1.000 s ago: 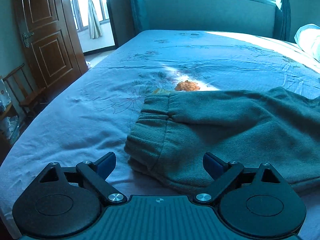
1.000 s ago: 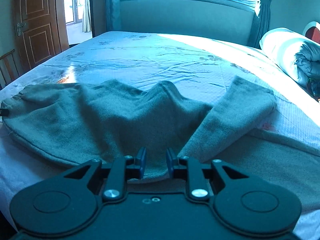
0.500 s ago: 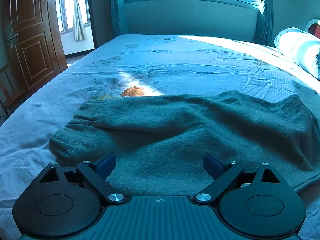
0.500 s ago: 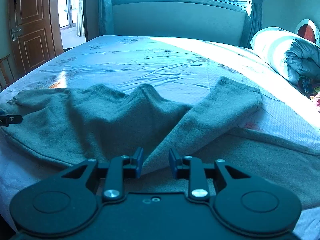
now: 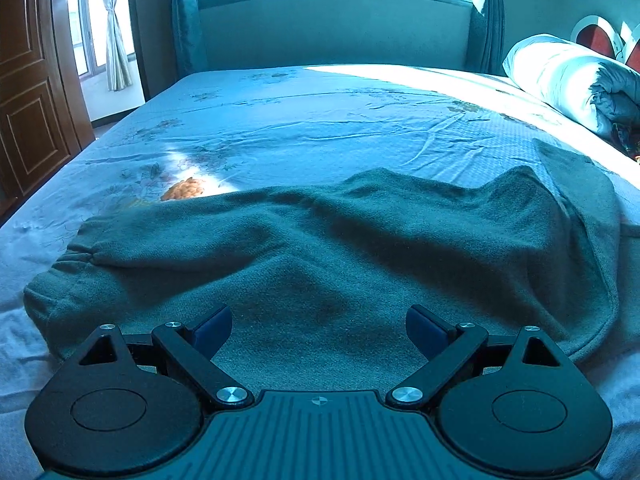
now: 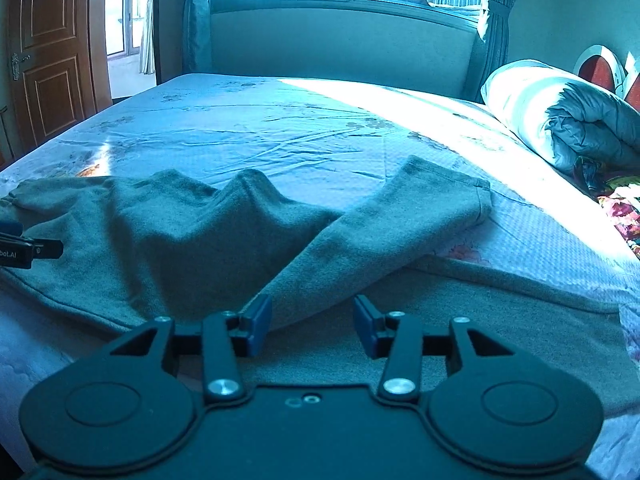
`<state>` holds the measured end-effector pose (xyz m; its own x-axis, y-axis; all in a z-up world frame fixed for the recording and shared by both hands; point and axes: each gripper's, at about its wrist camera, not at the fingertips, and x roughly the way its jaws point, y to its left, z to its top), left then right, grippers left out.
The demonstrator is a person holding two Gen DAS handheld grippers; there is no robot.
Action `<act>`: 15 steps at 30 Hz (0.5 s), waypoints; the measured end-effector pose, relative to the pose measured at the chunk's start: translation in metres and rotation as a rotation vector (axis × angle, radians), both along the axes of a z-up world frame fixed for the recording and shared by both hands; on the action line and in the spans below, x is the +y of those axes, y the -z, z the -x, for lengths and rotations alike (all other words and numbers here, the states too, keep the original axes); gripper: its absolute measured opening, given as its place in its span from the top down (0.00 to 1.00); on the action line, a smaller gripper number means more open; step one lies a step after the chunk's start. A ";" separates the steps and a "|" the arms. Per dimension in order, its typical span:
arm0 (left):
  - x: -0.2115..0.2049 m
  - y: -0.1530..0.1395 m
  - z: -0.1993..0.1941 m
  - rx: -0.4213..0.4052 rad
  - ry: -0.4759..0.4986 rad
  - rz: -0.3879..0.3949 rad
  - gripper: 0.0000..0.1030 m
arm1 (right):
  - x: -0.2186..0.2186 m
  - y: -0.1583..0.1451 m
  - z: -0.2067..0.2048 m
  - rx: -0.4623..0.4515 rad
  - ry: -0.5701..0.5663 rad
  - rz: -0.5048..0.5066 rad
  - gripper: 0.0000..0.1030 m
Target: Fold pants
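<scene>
Nearest the right camera, right tool [image 6: 313,326] sits half open over the pants [image 6: 168,240]; its jaws have just been opening, cloth lies below the gap but the pads aren't pressing on it, so nothing held. Left tool [image 5: 319,330] is spread wide over the waist-side cloth, also empty.

Pants lie across the near edge of the bed [image 5: 320,120]: elastic waistband [image 5: 60,276] to the left, one leg [image 6: 404,216] kinked away from the other at the right, rumpled ridge through the middle.

My read: step in hand is re-gripping after a release, legs not yet stacked.

To do it well:
- pinch near edges only, one layer set per tool
- right tool takes the loose leg low at its hem side; lay it onto the other leg, seams matched
- left tool pins the waist end so the cloth doesn't drag
- flatten the middle ridge before folding lengthwise

Beyond: rolled quilt [image 6: 560,120] at far right, well apart.
</scene>
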<state>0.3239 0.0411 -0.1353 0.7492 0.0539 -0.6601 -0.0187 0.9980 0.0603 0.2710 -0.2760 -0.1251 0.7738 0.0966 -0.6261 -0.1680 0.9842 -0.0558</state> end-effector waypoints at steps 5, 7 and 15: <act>-0.009 0.004 -0.003 0.016 0.009 -0.006 0.09 | -0.007 0.002 0.000 -0.010 0.008 0.001 0.43; -0.015 0.005 -0.003 0.016 0.016 0.001 0.09 | -0.011 0.002 -0.003 -0.010 0.014 -0.002 0.43; -0.036 0.015 -0.010 0.043 0.037 -0.009 0.09 | -0.028 -0.002 -0.050 -0.023 0.056 -0.040 0.50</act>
<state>0.3339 0.0049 -0.1504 0.7220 0.0329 -0.6911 0.0208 0.9974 0.0692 0.3213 -0.3044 -0.1232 0.7930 0.0775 -0.6043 -0.1121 0.9935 -0.0196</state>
